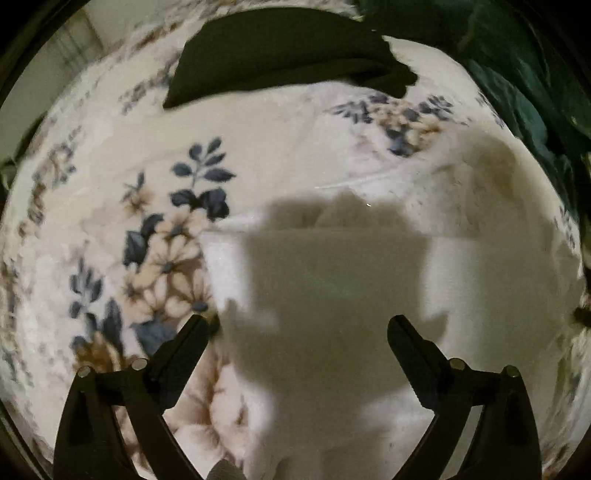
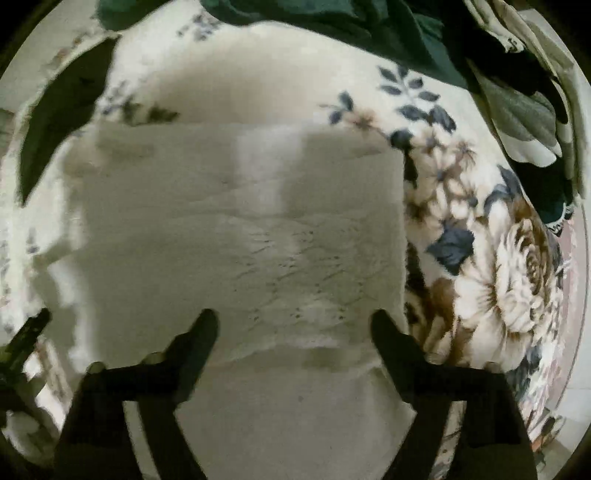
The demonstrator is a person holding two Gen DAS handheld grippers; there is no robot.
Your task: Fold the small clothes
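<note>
A white knitted garment (image 2: 240, 221) lies spread flat on a floral blanket (image 2: 480, 229); it has a lacy hem band near its lower edge. In the left wrist view the same white garment (image 1: 461, 280) fills the right half, its left edge straight. My left gripper (image 1: 297, 328) is open and empty, hovering above the garment's left part. My right gripper (image 2: 295, 325) is open and empty, hovering above the garment's hem. Gripper shadows fall on the cloth.
A folded black cloth (image 1: 280, 55) lies on the floral blanket (image 1: 110, 229) beyond the garment, also at the left of the right wrist view (image 2: 62, 122). Dark green clothes (image 2: 332, 26) and grey-and-white clothes (image 2: 524, 122) are piled at the far right.
</note>
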